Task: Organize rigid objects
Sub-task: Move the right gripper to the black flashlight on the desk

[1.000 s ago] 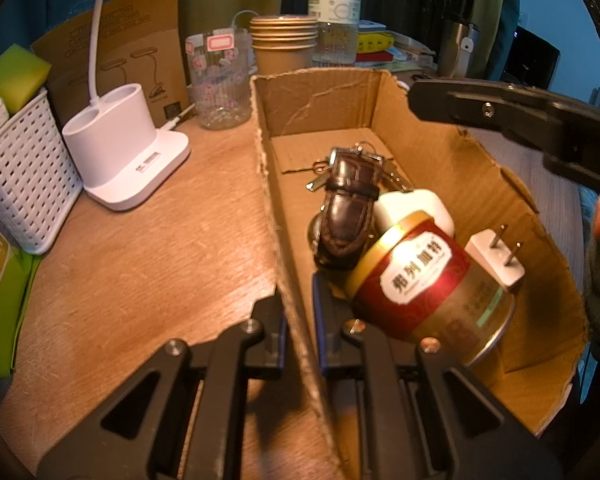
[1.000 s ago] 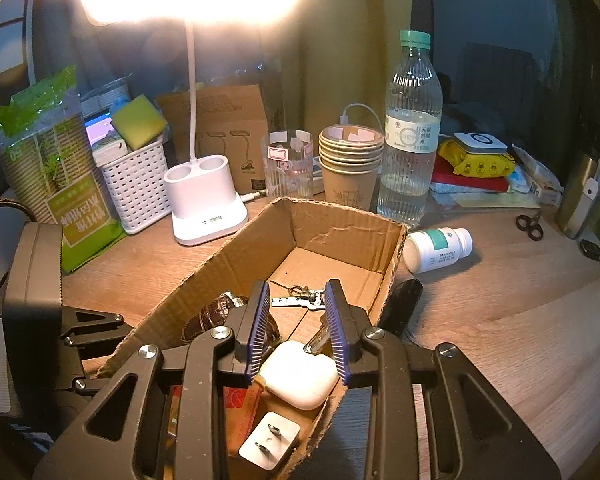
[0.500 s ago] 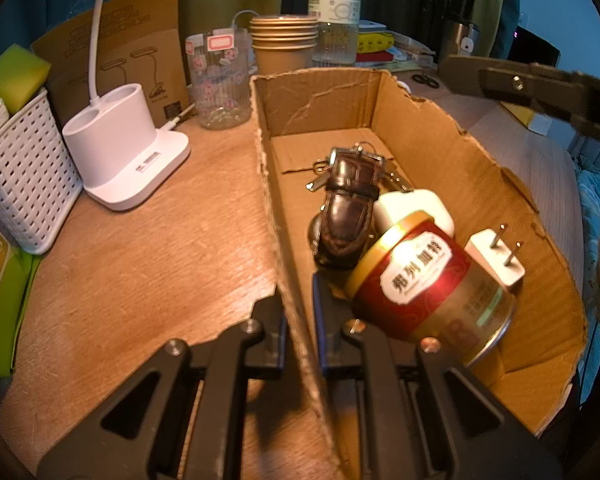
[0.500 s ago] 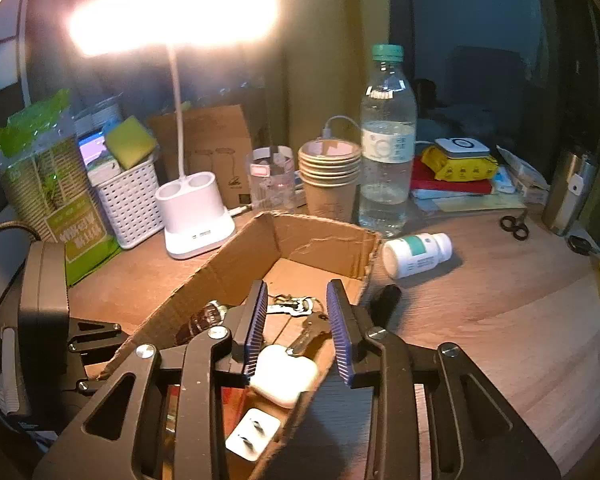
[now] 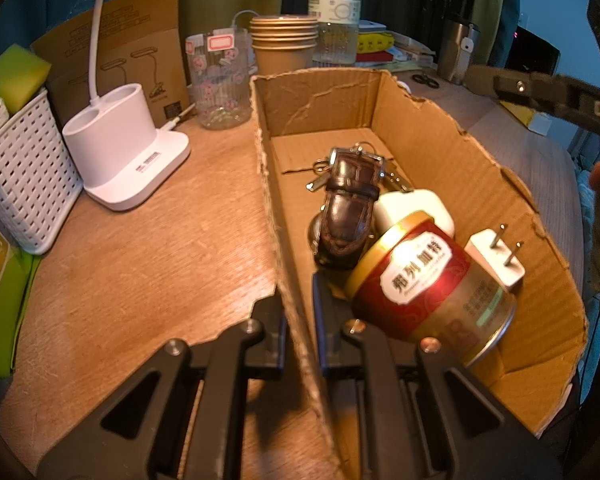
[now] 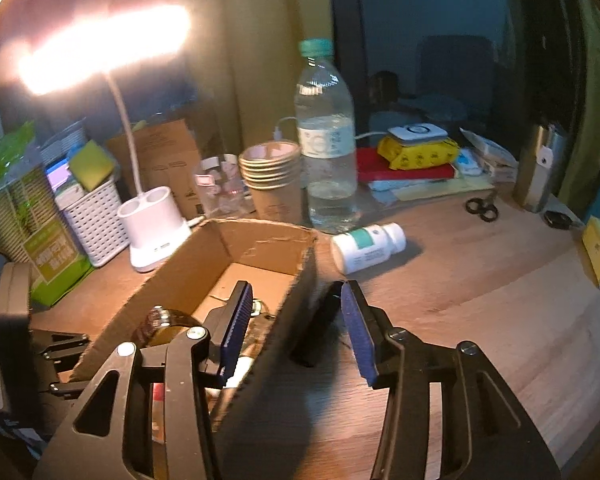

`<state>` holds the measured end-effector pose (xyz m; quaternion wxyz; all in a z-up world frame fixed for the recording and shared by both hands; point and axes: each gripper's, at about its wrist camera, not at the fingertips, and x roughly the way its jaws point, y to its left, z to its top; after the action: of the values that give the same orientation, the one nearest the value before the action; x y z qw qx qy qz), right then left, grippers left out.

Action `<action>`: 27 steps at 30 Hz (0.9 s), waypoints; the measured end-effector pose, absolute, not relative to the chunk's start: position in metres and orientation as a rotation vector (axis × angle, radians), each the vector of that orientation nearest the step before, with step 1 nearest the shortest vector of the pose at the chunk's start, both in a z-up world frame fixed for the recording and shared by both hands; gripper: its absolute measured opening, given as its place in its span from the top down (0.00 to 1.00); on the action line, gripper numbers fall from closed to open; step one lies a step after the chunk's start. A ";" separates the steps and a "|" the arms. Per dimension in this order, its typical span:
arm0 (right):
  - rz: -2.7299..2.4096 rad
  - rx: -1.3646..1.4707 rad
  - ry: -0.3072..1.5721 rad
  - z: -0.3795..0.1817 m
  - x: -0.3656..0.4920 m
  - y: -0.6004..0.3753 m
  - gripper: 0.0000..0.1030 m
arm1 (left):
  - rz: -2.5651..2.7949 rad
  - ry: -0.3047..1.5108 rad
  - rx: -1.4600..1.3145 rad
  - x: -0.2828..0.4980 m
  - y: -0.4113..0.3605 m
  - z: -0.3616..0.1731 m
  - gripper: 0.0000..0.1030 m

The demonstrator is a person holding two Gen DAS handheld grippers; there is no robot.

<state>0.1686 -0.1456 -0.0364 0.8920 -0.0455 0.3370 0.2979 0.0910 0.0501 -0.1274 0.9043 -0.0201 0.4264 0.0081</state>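
My left gripper (image 5: 298, 300) is shut on the near left wall of the cardboard box (image 5: 276, 216). Inside the box lie a red and gold tin (image 5: 428, 284), a brown leather watch (image 5: 348, 204), keys (image 5: 320, 178), a white earbud case (image 5: 412, 210) and a white plug (image 5: 496, 258). My right gripper (image 6: 296, 328) is open and empty, straddling the box's right wall (image 6: 292, 300). A black object (image 6: 320, 320) lies on the desk just outside that wall, between the fingers. A white pill bottle (image 6: 366, 246) lies on its side beyond it.
A white lamp base (image 5: 128, 156), a white basket (image 5: 24, 176), a glass jar (image 5: 220, 80), stacked paper cups (image 5: 284, 40) and a water bottle (image 6: 326, 136) stand behind the box. Scissors (image 6: 482, 208), a steel flask (image 6: 540, 168) and books (image 6: 412, 160) are at the far right.
My right gripper has lifted and moved right, from above the box's inside to over its right wall, and its jaws have opened wider. The left gripper has stayed on the box wall.
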 end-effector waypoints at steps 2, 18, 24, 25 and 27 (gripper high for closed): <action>0.604 -0.081 0.718 -0.043 0.175 -0.151 0.52 | 0.017 0.881 -0.041 0.091 0.050 -0.127 0.89; 0.633 -0.015 0.865 -0.092 0.200 -0.153 0.52 | 0.024 0.882 -0.046 0.092 0.051 -0.128 0.89; 0.656 0.018 0.906 -0.101 0.207 -0.154 0.52 | 0.028 0.879 -0.052 0.090 0.053 -0.128 0.89; 0.655 0.021 0.920 -0.104 0.209 -0.155 0.52 | 0.030 0.878 -0.054 0.090 0.053 -0.128 0.88; 0.652 0.019 0.936 -0.109 0.211 -0.154 0.52 | 0.031 0.878 -0.060 0.089 0.054 -0.128 0.88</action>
<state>0.2107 -0.1538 -0.1090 0.8416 0.0090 0.4431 0.3088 0.0892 0.0545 -0.1284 0.9046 -0.0292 0.4250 0.0149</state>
